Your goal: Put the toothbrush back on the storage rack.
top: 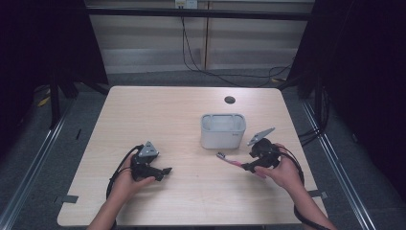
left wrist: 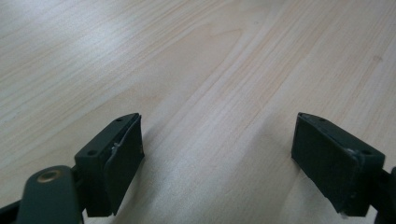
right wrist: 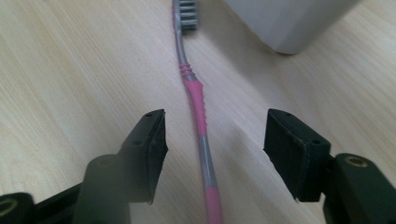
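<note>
Both grippers gape: right gripper (right wrist: pixel 212 135) straddles toothbrush (right wrist: pixel 201 130) beside grey holder (top: pixel 223 130)

Toothbrush (top: pixel 234 163) flat on table (top: pixel 182 110), just before and right of holder (top: pixel 223 130), between right gripper (top: pixel 249 167) jaws, untouched, left gripper (top: pixel 165 170) well apart at table's left, cable hole (top: pixel 230 99) behind holder

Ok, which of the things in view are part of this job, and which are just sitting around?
In the job:
- toothbrush, lying flat on the table between the open jaws of the right gripper, not yet gripped
- grey holder, upright just beyond the brush head, likely where it goes

Lying about:
- left gripper, open over bare table
- black disc near the far edge
- cables on the floor behind
</note>
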